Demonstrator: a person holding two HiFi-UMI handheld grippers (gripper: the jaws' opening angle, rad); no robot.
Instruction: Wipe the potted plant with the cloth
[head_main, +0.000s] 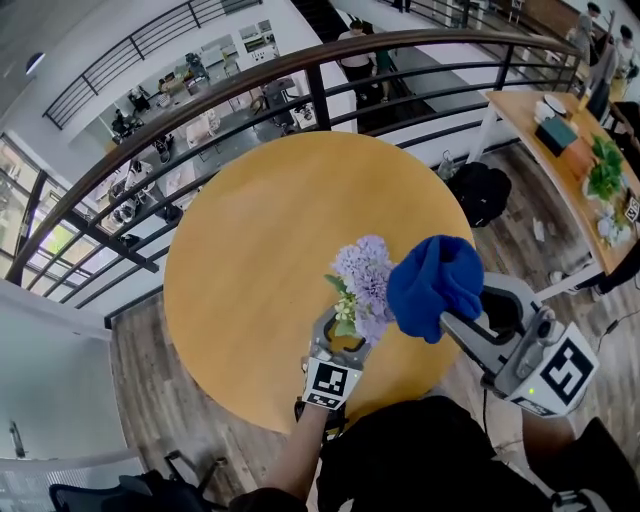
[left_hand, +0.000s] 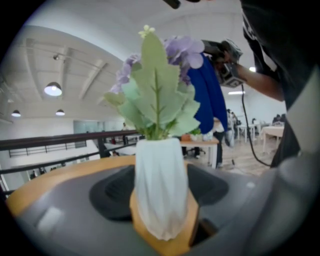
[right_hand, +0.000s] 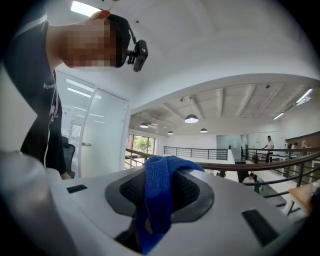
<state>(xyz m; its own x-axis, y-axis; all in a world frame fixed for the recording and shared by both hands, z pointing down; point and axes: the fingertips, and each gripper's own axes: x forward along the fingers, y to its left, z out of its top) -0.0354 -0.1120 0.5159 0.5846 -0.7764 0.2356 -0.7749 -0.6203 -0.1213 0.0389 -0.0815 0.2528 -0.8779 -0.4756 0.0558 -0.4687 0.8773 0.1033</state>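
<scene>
- Closest in, the left gripper (head_main: 345, 340) has its jaws fairly wide apart and pressed on the white pot (left_hand: 160, 185) of the potted plant (head_main: 360, 285). It holds the plant upright over the near edge of the round table (head_main: 250, 230). Whether the base rests on the wood I cannot tell.
- Just to the right, the right gripper (head_main: 458, 322) is clamped nearly closed on a fold of the blue cloth (head_main: 436, 285), and the rest hangs bunched off its tips.
- That bunch sits just beside the purple blooms (head_main: 365, 270) on their right side. No view settles whether they touch.
- Judged from this, the wiping stroke is about to start, or has just reached the plant.
- Next move: draw the cloth lightly across the blooms and green leaves (left_hand: 157, 100) while the left grip steadies the pot, since soft stems will bend under pressure.
- Beyond the table runs a dark railing (head_main: 300, 75), with a desk (head_main: 530, 125) far right.
</scene>
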